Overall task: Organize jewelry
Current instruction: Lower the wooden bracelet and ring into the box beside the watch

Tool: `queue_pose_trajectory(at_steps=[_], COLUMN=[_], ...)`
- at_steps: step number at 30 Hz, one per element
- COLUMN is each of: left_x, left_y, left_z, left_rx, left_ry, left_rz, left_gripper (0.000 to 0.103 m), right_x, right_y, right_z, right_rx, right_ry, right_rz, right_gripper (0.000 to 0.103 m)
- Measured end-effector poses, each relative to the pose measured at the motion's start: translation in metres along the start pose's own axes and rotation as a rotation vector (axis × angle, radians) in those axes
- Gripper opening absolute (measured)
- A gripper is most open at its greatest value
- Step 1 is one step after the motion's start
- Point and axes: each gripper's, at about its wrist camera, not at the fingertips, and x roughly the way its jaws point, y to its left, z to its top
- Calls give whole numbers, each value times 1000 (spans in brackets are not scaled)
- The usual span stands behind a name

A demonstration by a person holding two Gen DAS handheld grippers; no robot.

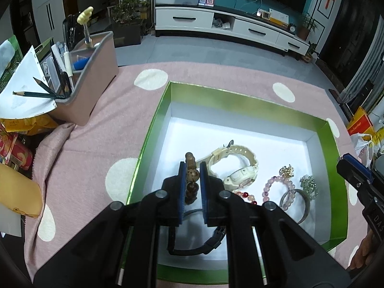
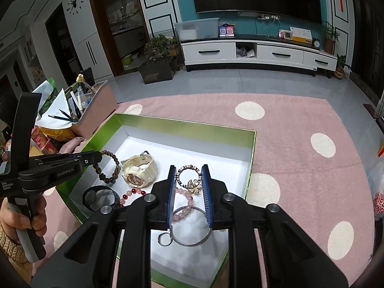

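My left gripper (image 1: 192, 175) is shut on a brown bead bracelet (image 1: 192, 180), which hangs above the left half of a green box (image 1: 165, 103) with a white floor. In the right wrist view the same bracelet (image 2: 110, 168) dangles from the left gripper (image 2: 98, 157) beside a cream watch (image 2: 139, 170). My right gripper (image 2: 188, 177) hovers over the box with its pads slightly apart and nothing pressed between them. Through the gap shows a striped ring with a gold charm (image 2: 189, 180) lying on the floor. Pink beads (image 2: 186, 207), a silver bangle (image 2: 192, 242) and a black watch (image 2: 100, 198) also lie inside.
A pink organiser (image 1: 96, 72) with pencils stands on the pink dotted cloth (image 2: 300, 168), left of the box. Beside it lie snack packets (image 1: 14, 148). A person's hand (image 2: 21, 218) holds the left gripper's handle. A red bead string (image 2: 134, 192) and a small ring (image 2: 164, 238) lie in the box.
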Motion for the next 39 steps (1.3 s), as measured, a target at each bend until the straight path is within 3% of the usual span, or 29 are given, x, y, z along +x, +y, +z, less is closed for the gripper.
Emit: queue_pose_trajectory(at_steps=[17, 39], left_x=[12, 19], left_y=[-8, -11], left_z=[-3, -4], left_rx=[29, 48], left_ry=[28, 43], left_rz=[15, 27], left_gripper=[11, 11], right_x=[29, 41], right_y=[-5, -11], right_z=[4, 6], right_rx=[15, 24], right_ry=[79, 107], right_rz=[-25, -36], right_gripper=[21, 21])
